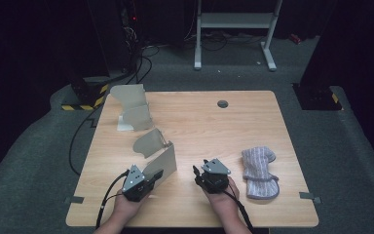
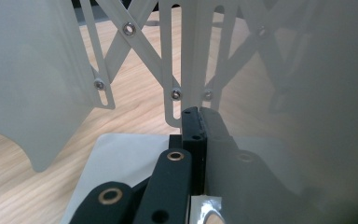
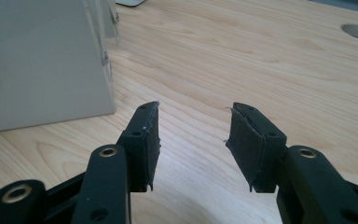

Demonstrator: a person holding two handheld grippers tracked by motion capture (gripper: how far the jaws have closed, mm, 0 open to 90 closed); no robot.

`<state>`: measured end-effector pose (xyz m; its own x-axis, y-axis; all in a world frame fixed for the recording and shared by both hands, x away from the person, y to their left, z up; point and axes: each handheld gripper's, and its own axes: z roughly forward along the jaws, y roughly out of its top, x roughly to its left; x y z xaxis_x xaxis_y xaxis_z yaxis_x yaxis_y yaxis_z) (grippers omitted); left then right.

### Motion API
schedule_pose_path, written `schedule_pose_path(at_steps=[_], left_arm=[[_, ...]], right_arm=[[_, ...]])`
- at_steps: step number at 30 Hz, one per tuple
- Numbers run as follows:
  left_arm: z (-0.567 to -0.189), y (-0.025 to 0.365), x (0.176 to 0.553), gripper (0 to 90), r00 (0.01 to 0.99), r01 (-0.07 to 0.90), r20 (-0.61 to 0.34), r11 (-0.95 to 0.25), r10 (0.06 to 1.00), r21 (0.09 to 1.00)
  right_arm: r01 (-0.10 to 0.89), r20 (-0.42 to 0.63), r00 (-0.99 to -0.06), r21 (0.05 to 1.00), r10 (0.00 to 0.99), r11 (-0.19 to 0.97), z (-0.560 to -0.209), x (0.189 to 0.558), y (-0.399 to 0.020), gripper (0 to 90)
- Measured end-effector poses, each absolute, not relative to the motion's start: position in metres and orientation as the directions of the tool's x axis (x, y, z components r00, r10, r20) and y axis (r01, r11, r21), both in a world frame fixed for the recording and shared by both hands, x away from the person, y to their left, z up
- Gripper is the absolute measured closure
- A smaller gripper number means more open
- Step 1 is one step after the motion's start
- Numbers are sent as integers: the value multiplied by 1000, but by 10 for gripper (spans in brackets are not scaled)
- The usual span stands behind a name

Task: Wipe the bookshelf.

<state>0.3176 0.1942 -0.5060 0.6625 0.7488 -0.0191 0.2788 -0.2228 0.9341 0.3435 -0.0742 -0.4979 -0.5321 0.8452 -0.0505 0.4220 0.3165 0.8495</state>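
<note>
1. Near the table's [image 1: 253, 214] front edge, the left gripper [image 1: 157, 174] is clamped tight on the nearest panel [image 1: 163, 161] of a folding rack [image 1: 143, 131], likely to stretch or fold it; the right gripper [image 1: 198, 171] waits empty, jaws parted.
2. Toward the right edge lies a striped cloth [image 1: 259, 171]; the rack's remaining panels run toward the far left corner.
</note>
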Motion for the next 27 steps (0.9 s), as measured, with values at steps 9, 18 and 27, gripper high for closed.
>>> schedule_pose_path(at_steps=[9, 18, 27], left_arm=[[-506, 179, 334, 875, 676, 290, -45, -209, 736, 934], [-502, 196, 316, 718, 686, 282, -28, -229, 727, 932], [-498, 205, 306, 881, 677, 256, -10, -222, 736, 941]], right_arm=[[443, -51, -486, 846, 873, 296, -500, 331, -93, 524], [442, -52, -509, 841, 859, 313, -501, 335, -84, 520], [428, -60, -547, 838, 835, 340, -503, 343, -69, 519]])
